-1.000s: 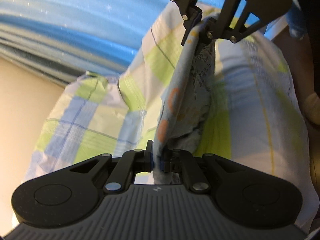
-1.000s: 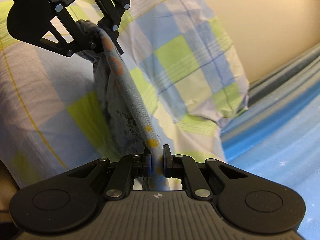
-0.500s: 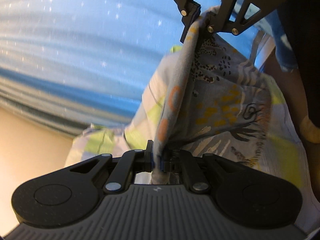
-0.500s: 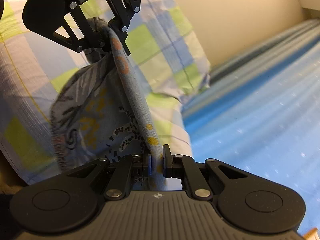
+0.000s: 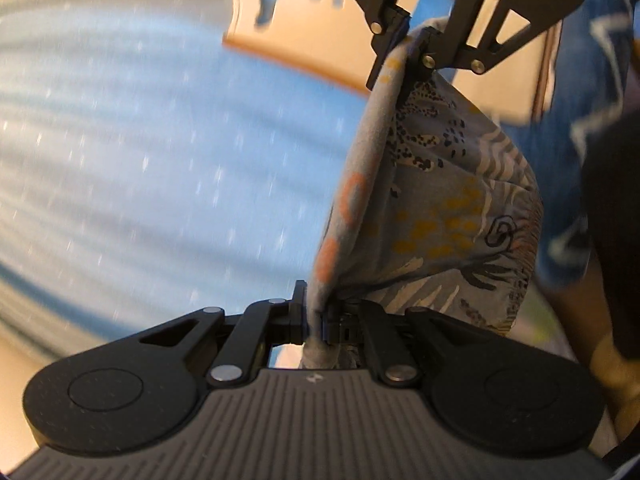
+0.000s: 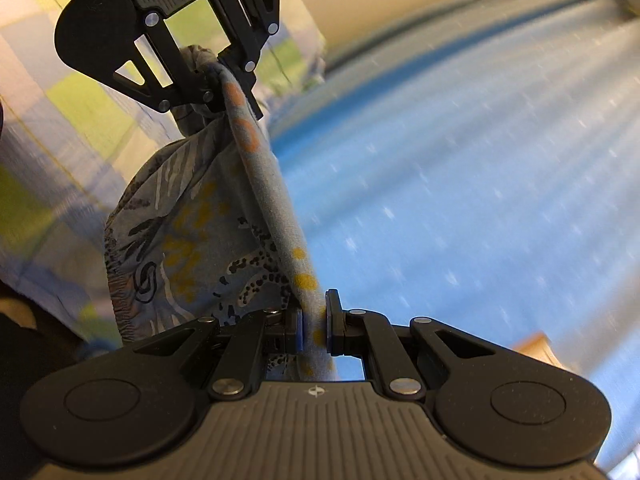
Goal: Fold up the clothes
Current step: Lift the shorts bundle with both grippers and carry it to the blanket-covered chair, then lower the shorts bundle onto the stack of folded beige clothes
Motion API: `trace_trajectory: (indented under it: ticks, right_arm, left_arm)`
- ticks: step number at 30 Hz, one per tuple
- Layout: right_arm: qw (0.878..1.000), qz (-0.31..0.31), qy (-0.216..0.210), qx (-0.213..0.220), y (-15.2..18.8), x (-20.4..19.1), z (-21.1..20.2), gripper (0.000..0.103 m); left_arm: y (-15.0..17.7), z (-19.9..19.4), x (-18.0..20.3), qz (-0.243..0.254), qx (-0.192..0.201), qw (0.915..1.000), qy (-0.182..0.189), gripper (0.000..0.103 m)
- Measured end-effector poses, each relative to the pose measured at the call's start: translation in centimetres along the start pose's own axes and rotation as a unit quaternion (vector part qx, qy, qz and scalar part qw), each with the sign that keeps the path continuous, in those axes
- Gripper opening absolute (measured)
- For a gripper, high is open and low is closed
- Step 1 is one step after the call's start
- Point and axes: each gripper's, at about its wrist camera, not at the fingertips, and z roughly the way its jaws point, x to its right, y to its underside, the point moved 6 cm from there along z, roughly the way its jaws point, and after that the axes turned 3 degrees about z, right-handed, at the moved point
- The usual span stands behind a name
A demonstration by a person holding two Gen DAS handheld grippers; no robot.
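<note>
Tongs: left tongs and right tongs each pinch one end of the printed garment's edge, held taut above the blue bed. Fabric looks light, limp; grip hems, corners.

A patterned garment is held stretched between the two grippers. In the left wrist view, one end of its upper edge is clamped in the left gripper at the bottom centre, and the other end is clamped in the right gripper at the top right; the rest of the cloth hangs to the right of that edge. A striped bedsheet is spread behind and to the left. In the right wrist view, a checked pillow lies behind the garment on the left, with the bedsheet on the right.
</note>
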Motion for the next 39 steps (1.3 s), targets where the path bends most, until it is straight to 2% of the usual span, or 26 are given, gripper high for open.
trace_trajectory:
  ticks: [6,13,16,19,21,24,27,29,31,35,39]
  right_arm:
    - [0.997,0.033,0.026,-0.068,5.7,3.6,-3.1,0.007]
    - [0.988,0.055,0.048,-0.135,12.7,7.7,-2.4,0.007]
    - [0.985,0.041,0.086,-0.146,14.5,11.1,-0.7,0.007]
    - [0.979,0.026,0.14,-0.144,16.3,14.7,-0.4,0.007]
    - [0.977,0.024,0.162,-0.14,16.9,15.6,-0.4,0.007]
    - [0.976,0.042,0.137,-0.161,19.6,13.1,0.1,0.008]
    - [0.973,0.058,0.068,-0.211,23.8,6.9,1.8,0.008]
    - [0.969,0.062,0.021,-0.238,26.2,3.1,2.4,0.006]
    - [0.968,0.053,0.003,-0.247,27.5,0.7,2.2,0.01]
    - [0.966,0.054,0.01,-0.254,28.4,0.1,0.8,0.025]
    - [0.963,0.054,0.018,-0.263,28.4,-0.5,-0.5,0.027]
  left_arm:
    - [-7.4,1.7,1.1,0.011,0.09,0.9948,0.046,0.005]
    - [-15.5,6.7,2.7,0.021,0.15,0.9842,0.093,0.006]
    - [-18.7,10.0,2.0,0.026,0.166,0.9822,0.084,0.006]
    - [-21.5,13.0,-0.5,0.022,0.186,0.9814,0.042,0.006]
    - [-22.8,13.7,-1.4,0.012,0.2,0.9795,0.025,0.005]
    - [-22.8,14.2,0.8,0.009,0.208,0.9765,0.056,0.005]
    - [-21.2,15.5,8.4,0.04,0.185,0.9737,0.127,0.007]
    - [-20.3,16.4,12.8,0.058,0.167,0.9709,0.161,0.007]
    - [-19.3,17.2,17.0,0.073,0.15,0.9669,0.193,0.007]
    - [-18.4,17.5,18.3,0.055,0.136,0.9693,0.197,0.012]
    - [-17.4,17.8,17.6,0.042,0.133,0.9706,0.197,0.018]
